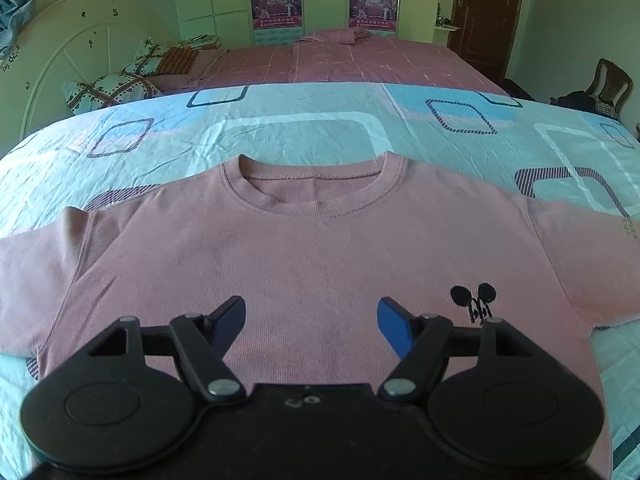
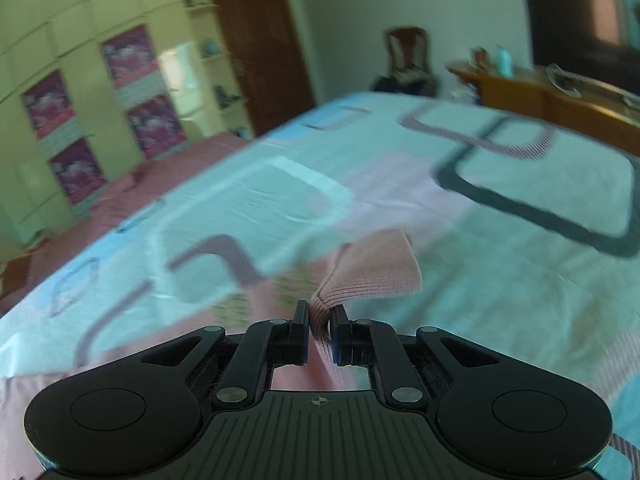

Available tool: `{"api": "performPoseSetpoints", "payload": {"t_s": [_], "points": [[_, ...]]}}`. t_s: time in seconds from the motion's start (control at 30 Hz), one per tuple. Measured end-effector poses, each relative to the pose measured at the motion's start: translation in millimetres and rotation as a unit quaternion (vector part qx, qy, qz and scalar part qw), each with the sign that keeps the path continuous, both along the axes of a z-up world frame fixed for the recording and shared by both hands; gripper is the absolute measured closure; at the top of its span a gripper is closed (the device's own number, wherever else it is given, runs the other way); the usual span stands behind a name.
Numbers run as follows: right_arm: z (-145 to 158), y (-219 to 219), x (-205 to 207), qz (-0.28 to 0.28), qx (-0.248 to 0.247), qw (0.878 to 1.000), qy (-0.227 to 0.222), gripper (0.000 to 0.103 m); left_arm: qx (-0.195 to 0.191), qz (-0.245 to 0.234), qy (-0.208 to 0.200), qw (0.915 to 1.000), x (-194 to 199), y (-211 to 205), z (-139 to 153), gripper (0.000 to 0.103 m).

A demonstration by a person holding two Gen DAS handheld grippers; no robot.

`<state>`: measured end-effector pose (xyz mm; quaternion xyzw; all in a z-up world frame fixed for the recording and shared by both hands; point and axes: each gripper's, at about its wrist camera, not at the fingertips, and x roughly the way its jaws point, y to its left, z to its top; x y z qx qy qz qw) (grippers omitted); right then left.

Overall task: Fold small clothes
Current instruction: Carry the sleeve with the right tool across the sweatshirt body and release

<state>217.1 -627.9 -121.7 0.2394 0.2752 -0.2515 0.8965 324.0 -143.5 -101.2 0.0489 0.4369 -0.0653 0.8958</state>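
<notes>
Left wrist view: pink T-shirt (image 1: 312, 256) spread flat, front up, on the patterned bedsheet (image 1: 304, 124), collar toward the bed's far edge, small black print on the chest. Left gripper (image 1: 311, 322) poised over the lower front, jaws parted wide, nothing between them. Right wrist view, blurred: right gripper (image 2: 319, 314) with jaws pinched tight on a raised fold of the shirt's pink fabric (image 2: 376, 268).

Patterned bedsheet (image 1: 304, 128), pillows (image 1: 108, 90), wardrobe (image 1: 224, 0), wooden door (image 1: 486, 12), chair (image 1: 610, 84).
</notes>
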Motion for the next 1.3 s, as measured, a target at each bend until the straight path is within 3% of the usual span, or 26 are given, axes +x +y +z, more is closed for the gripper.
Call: {"api": "performPoseSetpoints", "payload": {"t_s": [0.17,0.33,0.47,0.57,0.63,0.73,0.87,1.0,1.07,1.13,1.17,1.23,1.3], "points": [[42,90,31,0.121,-0.035,0.991,-0.05,0.093,-0.016,0.015,-0.008,0.9997,4,24,5,0.031],[65,213,46,0.265,-0.044,0.96,-0.075,0.093,-0.026,0.042,-0.021,0.9986,6,64,7,0.027],[50,309,51,0.353,-0.02,0.934,-0.055,0.093,-0.035,0.051,-0.017,0.9979,9,93,5,0.025],[26,355,56,0.399,-0.005,0.917,-0.016,0.093,-0.046,0.037,-0.011,0.9982,10,103,1,0.021],[18,367,55,0.401,-0.003,0.916,-0.005,0.087,-0.058,0.018,-0.001,0.9982,12,101,-3,0.018],[19,362,46,0.391,0.005,0.92,-0.009,0.054,-0.091,-0.026,0.027,0.9951,15,88,-13,0.013],[32,326,22,0.351,-0.028,0.936,-0.009,0.053,-0.148,-0.053,0.084,0.9839,28,63,-37,0.011],[31,285,-6,0.294,-0.062,0.954,0.017,0.053,-0.177,-0.047,0.106,0.9773,41,43,-60,0.036],[25,266,-19,0.267,-0.074,0.96,0.037,0.052,-0.182,-0.034,0.088,0.9788,43,38,-65,0.042],[16,246,-31,0.241,-0.069,0.966,0.055,0.052,-0.182,-0.028,0.077,0.9799,45,34,-67,0.061],[12,238,-35,0.231,-0.064,0.969,0.064,0.052,-0.181,-0.026,0.072,0.9804,46,32,-66,0.065],[1,225,-43,0.211,-0.058,0.972,0.081,0.052,-0.182,-0.026,0.071,0.9803,49,29,-67,0.091],[-7,217,-45,0.199,-0.054,0.974,0.094,0.052,-0.19,-0.025,0.066,0.9793,50,27,-65,0.095]]}}
